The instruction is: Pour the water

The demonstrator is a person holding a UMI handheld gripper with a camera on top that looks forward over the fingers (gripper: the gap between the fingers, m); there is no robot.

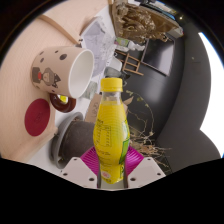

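Note:
A yellow bottle (110, 125) with a yellow cap and a green-edged label stands upright between my fingers, and both magenta pads (88, 160) press on its lower body. My gripper (111, 166) is shut on it. A white mug with dark spots (62, 71) lies tipped on its side beyond the bottle to the left, its open mouth facing the bottle. The bottle's cap is level with the mug's rim.
A dark red round coaster (37, 117) lies on the pale table left of the bottle. A grey cylinder (66, 138) stands beside the left finger. A big dark round bowl-like object (168, 95) sits to the right. Cluttered items (140, 25) lie farther back.

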